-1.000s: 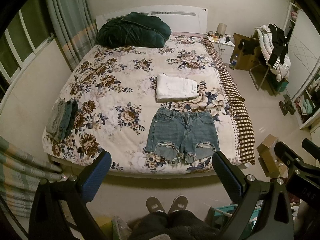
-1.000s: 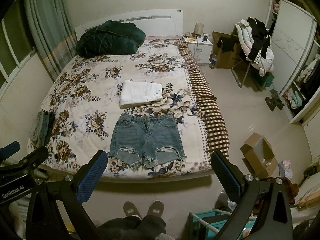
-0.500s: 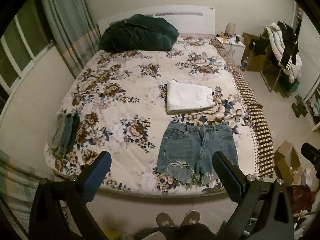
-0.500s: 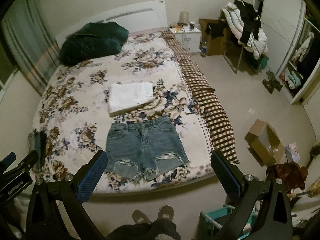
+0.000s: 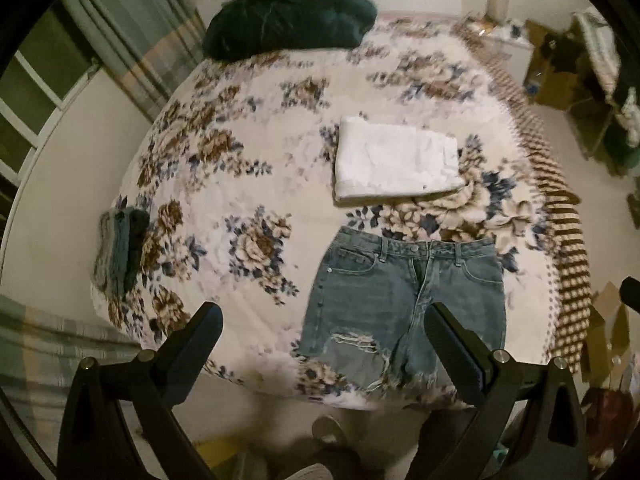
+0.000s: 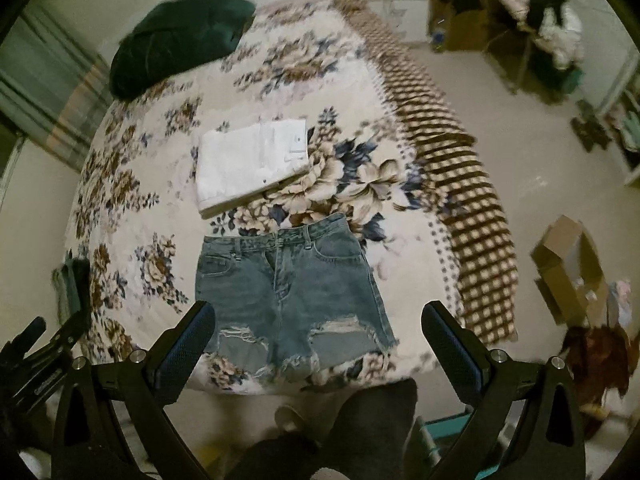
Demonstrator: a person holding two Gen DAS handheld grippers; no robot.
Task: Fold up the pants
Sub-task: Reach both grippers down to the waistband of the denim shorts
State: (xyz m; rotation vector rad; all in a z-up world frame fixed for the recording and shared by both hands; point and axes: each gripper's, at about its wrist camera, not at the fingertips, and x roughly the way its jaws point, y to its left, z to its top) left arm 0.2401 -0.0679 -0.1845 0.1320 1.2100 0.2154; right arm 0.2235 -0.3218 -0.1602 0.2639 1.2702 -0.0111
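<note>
Blue ripped denim shorts (image 5: 404, 300) lie flat near the foot edge of the floral bed (image 5: 248, 184), waistband away from me; they also show in the right wrist view (image 6: 288, 296). My left gripper (image 5: 324, 344) is open and empty, above the bed's foot edge, its right finger over the shorts' right leg. My right gripper (image 6: 316, 344) is open and empty, its fingers straddling the shorts' frayed hems from above. Neither touches the shorts.
A folded white garment (image 5: 396, 160) lies just beyond the shorts. A dark green duvet (image 5: 288, 20) sits at the headboard. Folded grey-green clothes (image 5: 120, 248) lie at the bed's left edge. A cardboard box (image 6: 568, 272) stands on the floor to the right.
Both grippers have moved forward and closer to the bed; the shorts now appear larger and nearer the fingers. Both grippers stay open.
</note>
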